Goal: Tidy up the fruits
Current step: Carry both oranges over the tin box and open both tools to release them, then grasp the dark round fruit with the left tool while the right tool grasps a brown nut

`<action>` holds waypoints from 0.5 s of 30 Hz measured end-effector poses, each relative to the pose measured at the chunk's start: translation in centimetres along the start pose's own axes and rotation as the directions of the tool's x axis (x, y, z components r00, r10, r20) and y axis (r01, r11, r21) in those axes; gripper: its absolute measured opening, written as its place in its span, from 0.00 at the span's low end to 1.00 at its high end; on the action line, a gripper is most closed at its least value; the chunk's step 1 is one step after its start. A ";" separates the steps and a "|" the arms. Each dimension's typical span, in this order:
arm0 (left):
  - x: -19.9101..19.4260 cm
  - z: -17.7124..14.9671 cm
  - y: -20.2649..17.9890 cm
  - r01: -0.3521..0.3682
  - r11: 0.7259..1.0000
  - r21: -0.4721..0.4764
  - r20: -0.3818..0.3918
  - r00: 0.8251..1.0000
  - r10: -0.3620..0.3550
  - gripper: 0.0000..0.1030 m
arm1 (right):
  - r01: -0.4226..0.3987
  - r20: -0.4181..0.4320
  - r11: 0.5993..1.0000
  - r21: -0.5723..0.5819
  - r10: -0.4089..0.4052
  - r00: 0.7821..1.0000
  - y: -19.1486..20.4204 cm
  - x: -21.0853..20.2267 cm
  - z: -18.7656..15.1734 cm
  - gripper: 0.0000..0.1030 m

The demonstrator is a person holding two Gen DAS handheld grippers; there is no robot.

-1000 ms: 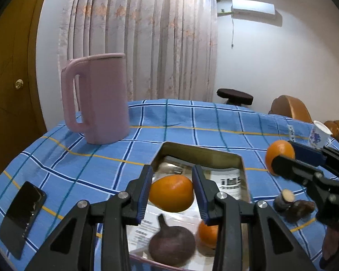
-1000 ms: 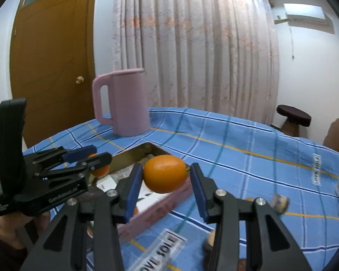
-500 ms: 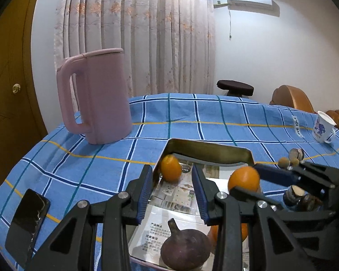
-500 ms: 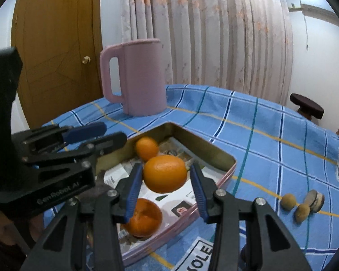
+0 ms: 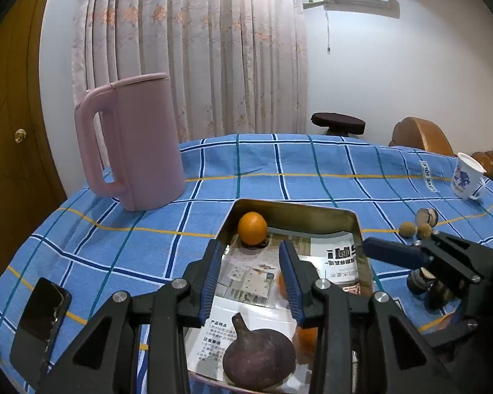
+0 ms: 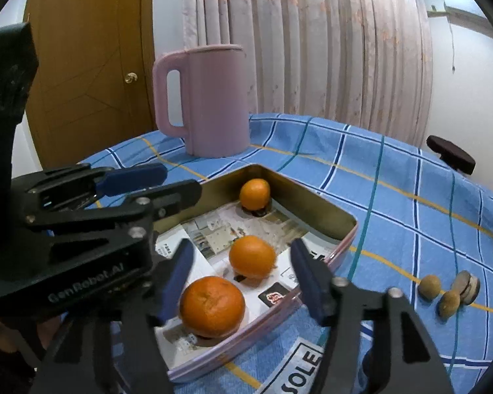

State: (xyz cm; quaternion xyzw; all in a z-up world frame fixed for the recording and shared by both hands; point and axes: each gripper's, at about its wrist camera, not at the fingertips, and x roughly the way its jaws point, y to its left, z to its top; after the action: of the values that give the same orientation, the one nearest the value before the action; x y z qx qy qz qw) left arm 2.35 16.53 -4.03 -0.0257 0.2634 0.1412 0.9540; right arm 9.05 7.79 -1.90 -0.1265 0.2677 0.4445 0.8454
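Your right gripper [image 6: 243, 275] jaws are opening; the orange [image 6: 252, 256] released a moment ago now sits in the tin tray [image 6: 312, 203]. Left gripper [image 5: 249, 275] narrowly spread, empty. Small fruits [image 6: 429, 286] remain outside.

pink jug [image 5: 138, 144] – upright, far left on table [image 5: 295, 170] | phone [image 5: 39, 321] – flat | cup [image 5: 466, 180] – right edge

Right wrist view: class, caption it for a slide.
Right gripper opening over an orange lying in the tin tray.
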 end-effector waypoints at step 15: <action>-2.0 -0.5 -2.0 0.074 0.997 -0.002 0.026 0.997 -0.074 0.68 | 0.154 0.014 0.982 0.111 -0.156 0.988 -6.2 -8.6 -3.5 0.85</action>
State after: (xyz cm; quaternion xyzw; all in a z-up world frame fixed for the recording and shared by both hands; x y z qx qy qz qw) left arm 1.05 14.01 -3.47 -0.0349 0.2495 0.1067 0.9618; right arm 8.94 -3.20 -0.12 -0.0952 0.2717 0.3633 0.8861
